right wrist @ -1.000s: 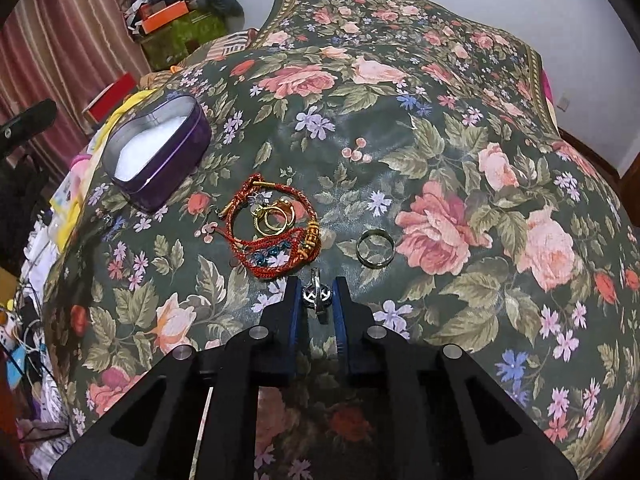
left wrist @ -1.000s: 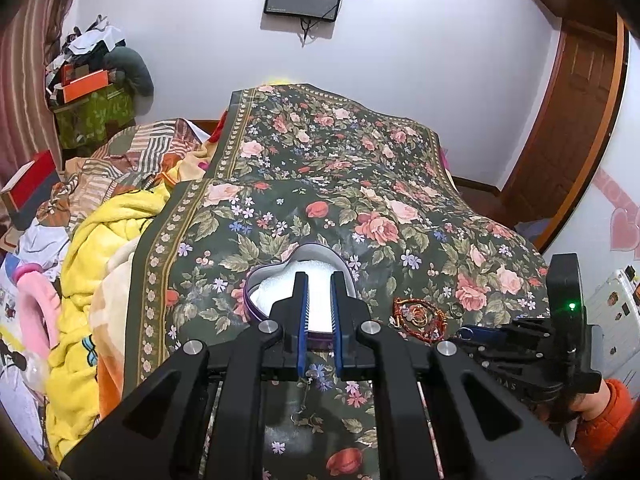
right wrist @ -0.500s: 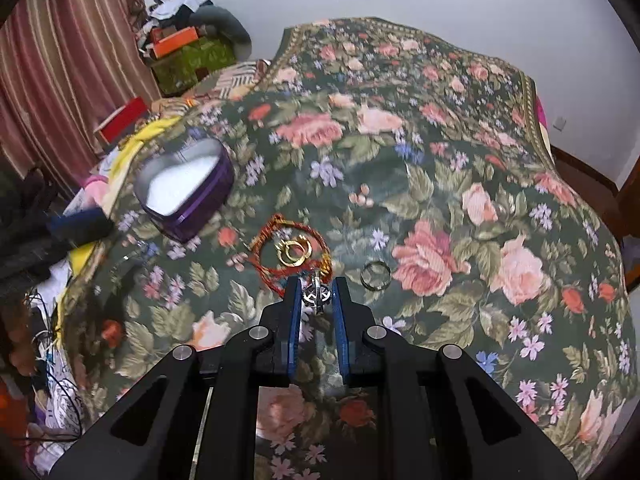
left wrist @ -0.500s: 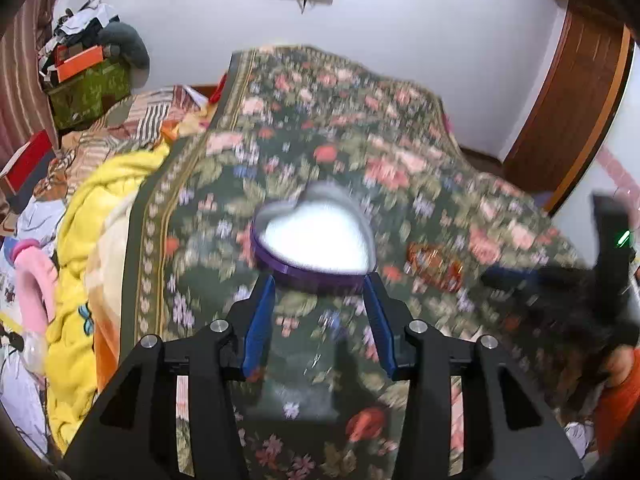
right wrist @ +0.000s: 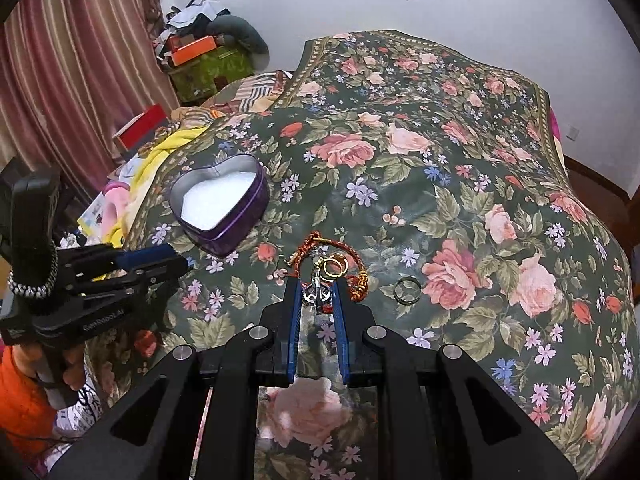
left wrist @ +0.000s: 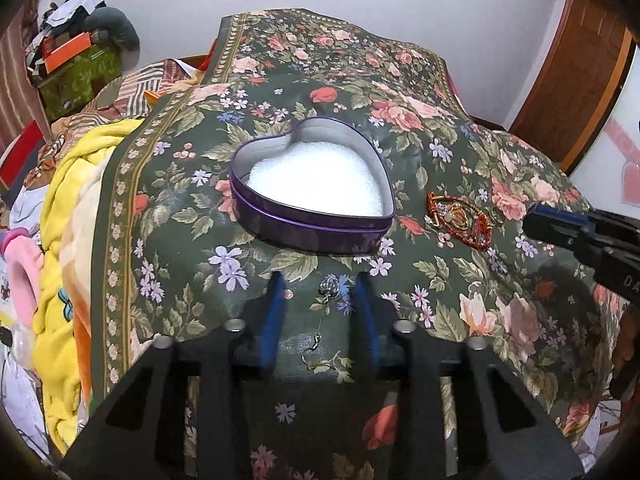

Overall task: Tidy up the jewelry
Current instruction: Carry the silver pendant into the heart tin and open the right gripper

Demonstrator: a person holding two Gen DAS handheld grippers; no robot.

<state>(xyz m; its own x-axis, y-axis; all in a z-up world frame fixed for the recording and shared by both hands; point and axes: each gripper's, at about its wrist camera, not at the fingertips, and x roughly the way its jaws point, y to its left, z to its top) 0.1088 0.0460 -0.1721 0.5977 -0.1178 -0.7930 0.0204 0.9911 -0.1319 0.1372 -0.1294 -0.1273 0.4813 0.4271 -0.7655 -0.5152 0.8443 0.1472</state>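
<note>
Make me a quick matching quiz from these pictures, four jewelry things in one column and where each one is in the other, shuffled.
Things:
1. heart-shaped tin
2. silver pendant
3. plain ring
4. thin chain

Places:
A. between the right gripper's fingers
B. on the bedspread, right of the red cord bracelet
C. between the open left gripper's fingers
D. on the bedspread, open, white padding inside

Pairs: 1-D, 2-A, 3-B, 4-C
</note>
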